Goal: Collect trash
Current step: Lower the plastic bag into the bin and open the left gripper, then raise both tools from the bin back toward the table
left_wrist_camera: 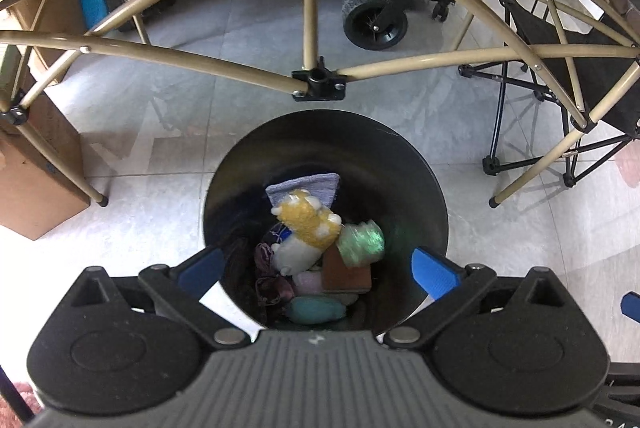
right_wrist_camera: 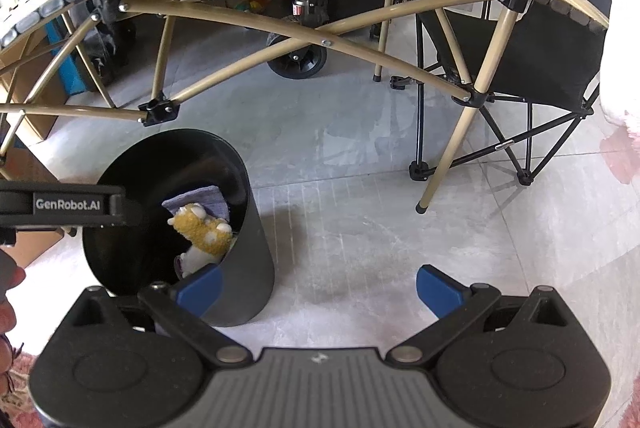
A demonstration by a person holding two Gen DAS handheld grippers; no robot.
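the left gripper [left_wrist_camera: 318,270] hangs above the black bin [left_wrist_camera: 416,164], its jaws spread wide with nothing held. inside the bin a yellow plush toy [left_wrist_camera: 308,222] lies on other trash, a green wad [left_wrist_camera: 360,238] beside it. the right gripper [right_wrist_camera: 318,288] is wide open and empty over the floor [right_wrist_camera: 380,188], just beside the bin.

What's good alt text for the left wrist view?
The open left gripper hangs empty over a black bin holding a yellow-and-white plush toy, a blurred green item and other soft bits. Behind the bin, a tan folding table frame stands on pale floor tiles.
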